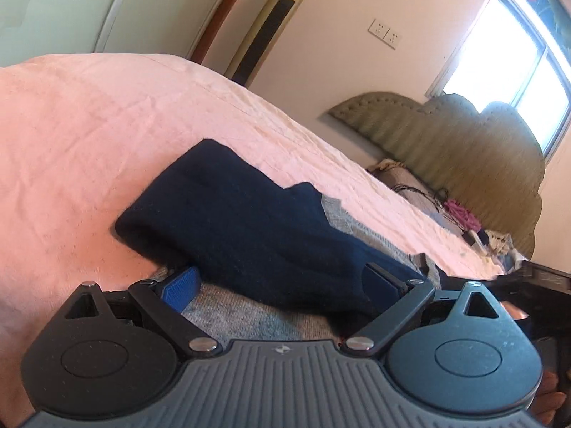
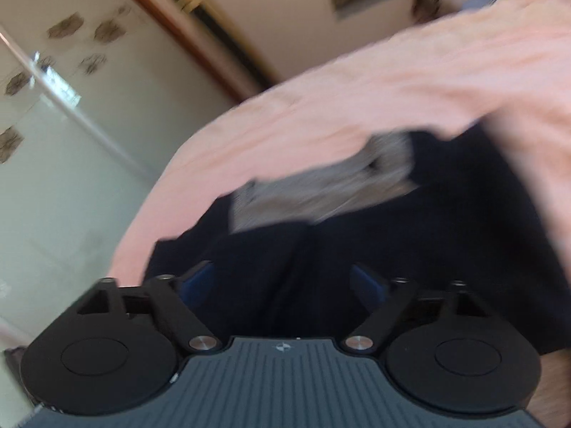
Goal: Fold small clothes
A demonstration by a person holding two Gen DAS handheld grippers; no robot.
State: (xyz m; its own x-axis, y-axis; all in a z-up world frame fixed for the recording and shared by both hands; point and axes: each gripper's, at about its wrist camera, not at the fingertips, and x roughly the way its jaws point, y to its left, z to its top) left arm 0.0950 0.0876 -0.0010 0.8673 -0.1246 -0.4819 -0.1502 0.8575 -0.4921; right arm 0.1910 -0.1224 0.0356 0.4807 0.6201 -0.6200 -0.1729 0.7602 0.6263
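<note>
Both the left claw (image 1: 282,285) and right claw (image 2: 282,281) are spread over the navy-and-grey garment (image 1: 249,228) near the bed (image 1: 89,135) edge; closing too shallowly could drop a layer, spoiling the fold.

A navy and grey knit garment (image 1: 249,221) is seen at centre frame. A navy part is laid folded over the grey.

left tool (image 1: 282,285) wide open, blue pads (image 1: 180,287) spread, held low. right tool (image 2: 283,281) also wide open, view motion-blurred.
</note>
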